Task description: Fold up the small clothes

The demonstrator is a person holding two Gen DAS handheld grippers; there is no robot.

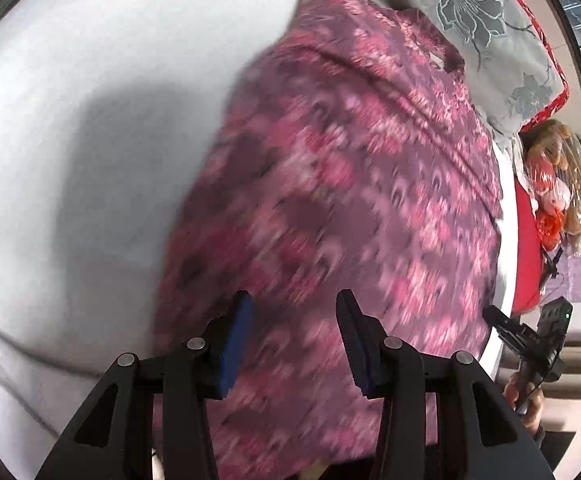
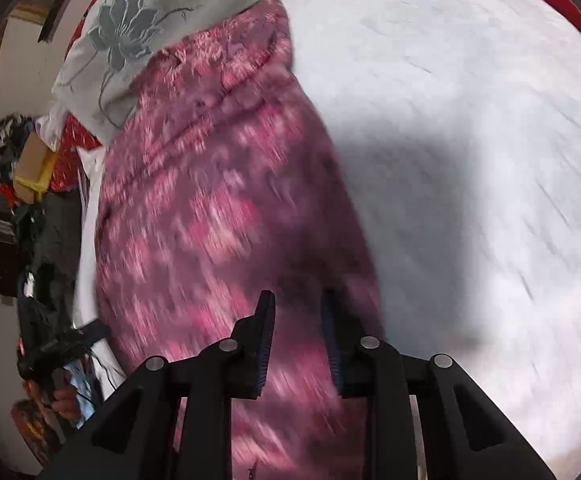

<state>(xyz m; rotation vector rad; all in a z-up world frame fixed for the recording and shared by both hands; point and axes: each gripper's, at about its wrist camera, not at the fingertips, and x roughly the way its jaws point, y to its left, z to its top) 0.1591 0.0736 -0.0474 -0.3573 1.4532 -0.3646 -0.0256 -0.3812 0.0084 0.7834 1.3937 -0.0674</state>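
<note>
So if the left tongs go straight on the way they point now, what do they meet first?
Most likely the pink patterned garment lying on the white bed sheet: it fills the line ahead of the left tongs. Nothing else seems to lie between, though blur makes depth uncertain.

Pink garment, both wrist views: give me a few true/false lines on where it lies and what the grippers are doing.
1. The pink patterned garment lies spread on a white bed sheet. True.
2. The left gripper is clamped on the garment. False: its jaws stand apart with nothing pinched between them.
3. A grey pillow with a flower print sits beyond the garment's far end. True.
4. The right gripper is carrying the garment off the bed. False: its pads are apart and the cloth lies flat beneath.
5. The garment is plain blue. False: it is pink and purple, patterned.
</note>
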